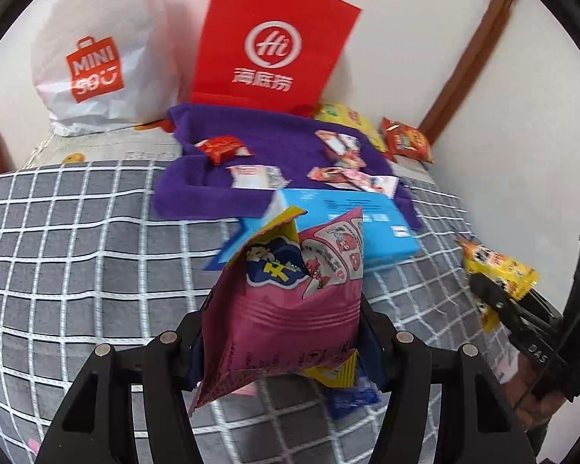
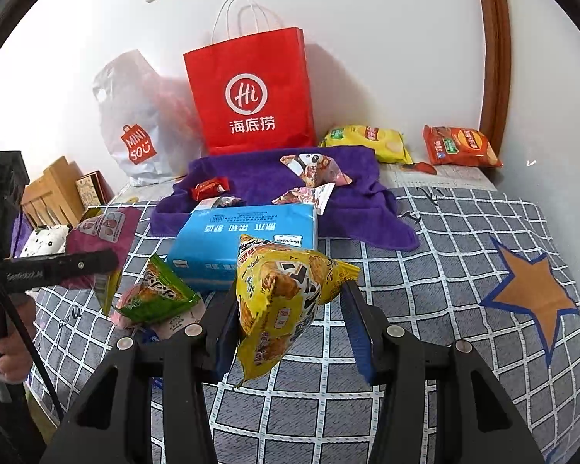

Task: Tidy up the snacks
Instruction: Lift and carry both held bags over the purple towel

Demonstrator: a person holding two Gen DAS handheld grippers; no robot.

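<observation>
tissue pack (image 2: pixel 243 239) before towel (image 2: pixel 359 201), bag (image 2: pixel 251 92) behind

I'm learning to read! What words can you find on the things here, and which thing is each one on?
"MINISO": white plastic shopping bag.
"Hi" and "海底捞": red paper bag with handles.
"GenRobot.AI": left hand-held gripper.
Blue tissue pack: its print faces away, too blurred to read.
Pink snack packet in the left hand-held gripper and yellow snack packet in the right hand-held gripper: lettering too crumpled and small to read.

Your views are bright and evenly lit; the red bag (image 2: pixel 251 92) throws a soft shadow rightward on the wall. Motion blur smears the blue pack (image 1: pixel 352 224) below it, and fisheye bending curves your frame edges
</observation>
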